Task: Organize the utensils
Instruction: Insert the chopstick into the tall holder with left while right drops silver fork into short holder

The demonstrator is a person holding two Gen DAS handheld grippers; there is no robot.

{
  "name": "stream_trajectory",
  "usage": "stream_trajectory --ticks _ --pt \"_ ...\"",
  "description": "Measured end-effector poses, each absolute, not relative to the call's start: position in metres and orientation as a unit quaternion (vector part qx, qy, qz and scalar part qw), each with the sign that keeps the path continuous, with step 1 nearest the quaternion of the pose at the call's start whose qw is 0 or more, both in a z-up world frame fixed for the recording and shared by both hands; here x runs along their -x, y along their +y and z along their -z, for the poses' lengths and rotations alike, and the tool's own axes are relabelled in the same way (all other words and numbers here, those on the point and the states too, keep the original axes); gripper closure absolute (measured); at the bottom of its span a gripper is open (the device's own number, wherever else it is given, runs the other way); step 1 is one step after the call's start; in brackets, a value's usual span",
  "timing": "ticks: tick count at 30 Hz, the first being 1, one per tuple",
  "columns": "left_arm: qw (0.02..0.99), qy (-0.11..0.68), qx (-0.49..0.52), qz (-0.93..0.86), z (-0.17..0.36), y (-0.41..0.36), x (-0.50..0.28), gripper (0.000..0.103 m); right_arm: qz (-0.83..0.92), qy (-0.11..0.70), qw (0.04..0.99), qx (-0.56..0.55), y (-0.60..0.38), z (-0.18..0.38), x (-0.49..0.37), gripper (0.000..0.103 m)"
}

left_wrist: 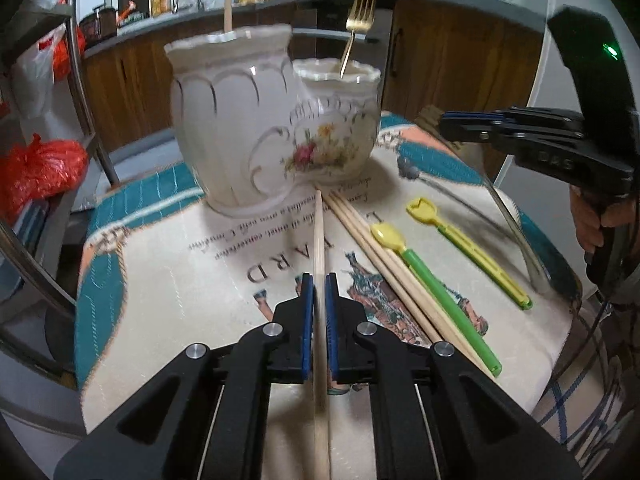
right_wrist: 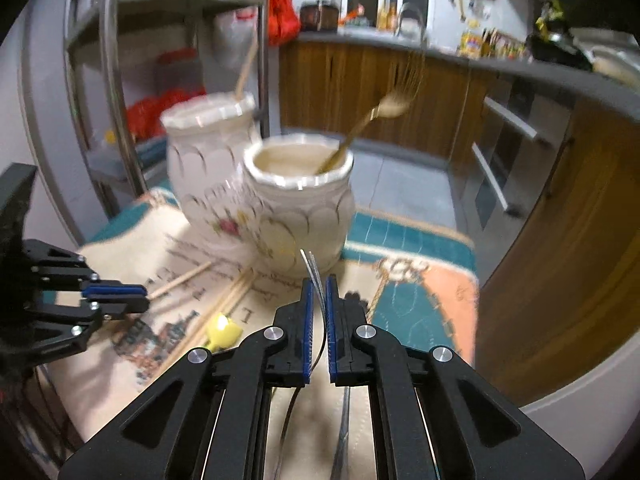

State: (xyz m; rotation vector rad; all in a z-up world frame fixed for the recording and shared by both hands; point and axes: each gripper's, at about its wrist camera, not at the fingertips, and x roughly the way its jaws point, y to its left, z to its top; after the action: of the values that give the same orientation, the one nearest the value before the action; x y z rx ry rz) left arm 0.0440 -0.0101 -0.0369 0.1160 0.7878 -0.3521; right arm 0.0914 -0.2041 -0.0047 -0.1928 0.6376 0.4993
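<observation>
A white ceramic double holder stands on the printed cloth: the taller pot point(left_wrist: 228, 120) holds one chopstick point(left_wrist: 227, 6), the shorter pot point(left_wrist: 340, 124) holds a gold fork point(left_wrist: 358, 28). My left gripper point(left_wrist: 319, 280) is shut on a wooden chopstick point(left_wrist: 319, 236) pointing at the holder. More chopsticks point(left_wrist: 384, 264), a yellow-green spoon point(left_wrist: 432, 284) and a yellow fork point(left_wrist: 468, 248) lie on the cloth. My right gripper point(right_wrist: 319, 282) is shut on a silver metal utensil point(right_wrist: 314, 272), close to the shorter pot point(right_wrist: 298, 208); it also shows in the left wrist view point(left_wrist: 444, 124).
The cloth covers a small round table point(left_wrist: 132, 264). A metal rack point(right_wrist: 116, 80) with red bags stands to the left behind the holder. Kitchen cabinets point(right_wrist: 400, 92) and a counter run along the back.
</observation>
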Motion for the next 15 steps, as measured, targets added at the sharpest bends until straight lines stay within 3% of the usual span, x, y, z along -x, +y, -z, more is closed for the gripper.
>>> stream_trajectory --ticks 15 --pt "0.946 0.263 -0.056 0.181 0.001 0.003 -0.024 0.097 -0.226 0.165 0.957 0.082 -0.229 -0.043 -0.038 0.099"
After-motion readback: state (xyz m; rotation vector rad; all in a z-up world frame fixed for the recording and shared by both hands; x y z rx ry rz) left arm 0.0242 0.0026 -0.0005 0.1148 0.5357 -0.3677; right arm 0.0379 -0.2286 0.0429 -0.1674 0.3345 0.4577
